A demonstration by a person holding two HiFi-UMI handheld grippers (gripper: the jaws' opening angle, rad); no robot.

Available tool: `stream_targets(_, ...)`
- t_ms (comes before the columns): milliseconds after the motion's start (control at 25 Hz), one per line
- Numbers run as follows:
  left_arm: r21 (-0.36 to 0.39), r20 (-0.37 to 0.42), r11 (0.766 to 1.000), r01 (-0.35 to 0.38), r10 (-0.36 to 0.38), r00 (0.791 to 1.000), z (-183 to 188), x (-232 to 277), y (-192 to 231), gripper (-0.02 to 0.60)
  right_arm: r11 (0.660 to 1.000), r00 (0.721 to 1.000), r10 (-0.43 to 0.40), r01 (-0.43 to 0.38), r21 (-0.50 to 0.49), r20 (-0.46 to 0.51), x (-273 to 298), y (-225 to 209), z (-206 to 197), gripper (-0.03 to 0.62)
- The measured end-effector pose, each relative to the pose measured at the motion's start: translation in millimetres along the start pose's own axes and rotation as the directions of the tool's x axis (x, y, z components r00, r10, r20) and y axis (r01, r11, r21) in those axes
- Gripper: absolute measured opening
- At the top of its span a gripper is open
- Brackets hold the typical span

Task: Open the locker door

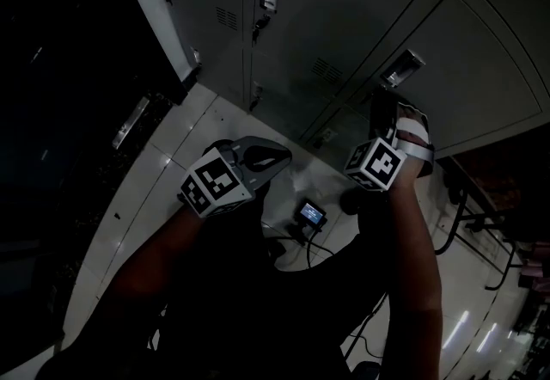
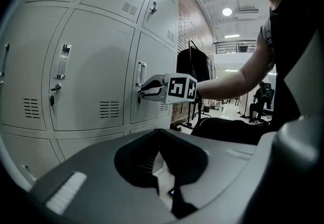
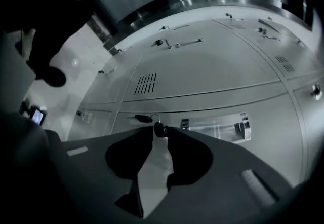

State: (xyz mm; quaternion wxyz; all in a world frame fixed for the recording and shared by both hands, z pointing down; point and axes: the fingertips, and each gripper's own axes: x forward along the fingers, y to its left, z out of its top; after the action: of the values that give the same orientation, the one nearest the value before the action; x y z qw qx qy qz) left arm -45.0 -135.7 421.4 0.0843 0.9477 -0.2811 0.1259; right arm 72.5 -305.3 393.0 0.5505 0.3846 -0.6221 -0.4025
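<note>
**Right gripper spread wide at the lock, door shut**

A big wall of grey lockers (image 2: 91, 66) stands in front of both tools. A white tiled floor (image 1: 172, 163) lies under them.

The locker door (image 3: 276, 121) is right in front of the right gripper (image 3: 160, 134), very close to its tips. The door looks shut, flat with the doors next to it.

The right gripper reaches out to this door. Its two jaws are spread apart. The left gripper (image 2: 159, 133) hangs back, well away from the lockers, to the side of the right one. Its jaws are pressed together, with nothing pinched between them.

A shiny handle (image 3: 217, 126) sits on the door, just past the right gripper's tips and off to one side. A key (image 3: 137, 116) sticks in the lock, just past the tips on the other side. A little dark tag (image 3: 159, 129) hangs from it, right between the two jaw tips. I cannot tell if the jaws touch it.

A small screen (image 1: 312, 214) glows on the floor, down between the two tools.
</note>
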Motion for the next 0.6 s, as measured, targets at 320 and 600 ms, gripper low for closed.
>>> stream_targets(320, -0.013, -0.007, 1.000, -0.008, 0.008, 1.000, -7.2, -2.8, 4.2, 0.012, 0.997, 0.997, -0.066, 0.065, -0.037, -0.027, -6.3, 7.4, 3.4, 0.044)
stream_targets(600, -0.010, 0.006, 1.000, -0.008, 0.008, 1.000, -3.0, -4.3, 3.1, 0.012, 0.998, 0.998, -0.050, 0.051, -0.023, 0.040, -82.4, 35.8, 5.2, 0.047)
